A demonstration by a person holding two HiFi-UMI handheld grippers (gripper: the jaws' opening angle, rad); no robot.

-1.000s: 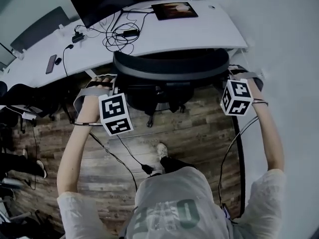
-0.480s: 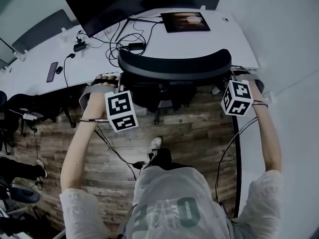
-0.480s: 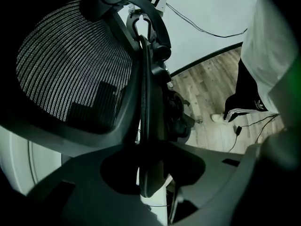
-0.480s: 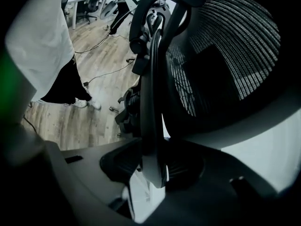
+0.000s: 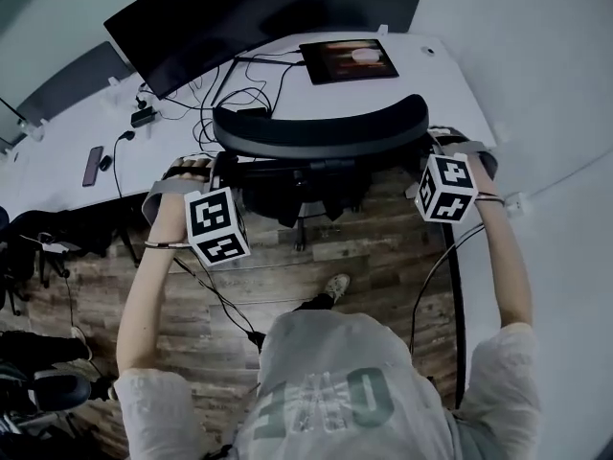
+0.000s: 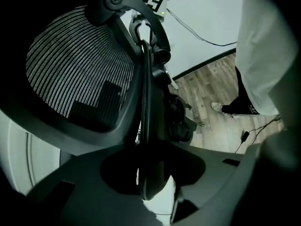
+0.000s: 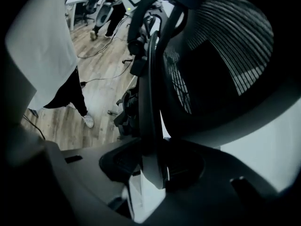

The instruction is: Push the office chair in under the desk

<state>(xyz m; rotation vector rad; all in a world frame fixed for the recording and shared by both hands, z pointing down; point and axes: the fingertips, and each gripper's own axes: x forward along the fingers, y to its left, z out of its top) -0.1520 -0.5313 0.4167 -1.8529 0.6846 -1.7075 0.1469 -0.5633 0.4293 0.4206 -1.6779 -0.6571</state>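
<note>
The black office chair stands at the white desk, its curved mesh backrest close to the desk's front edge and its seat below the top. My left gripper is shut on the backrest's left rim. In the left gripper view the dark frame bar runs down between the jaws of the left gripper. My right gripper holds the right rim. In the right gripper view the rim bar sits between the jaws of the right gripper, which are opening slightly.
On the desk are a large dark monitor, a tablet, a tangle of cables and a phone. Other dark chairs stand at the left. A cable trails over the wooden floor by the person's foot.
The chair has rolled forward toward the desk with both grippers on its backrest. The person has stepped forward behind it.
</note>
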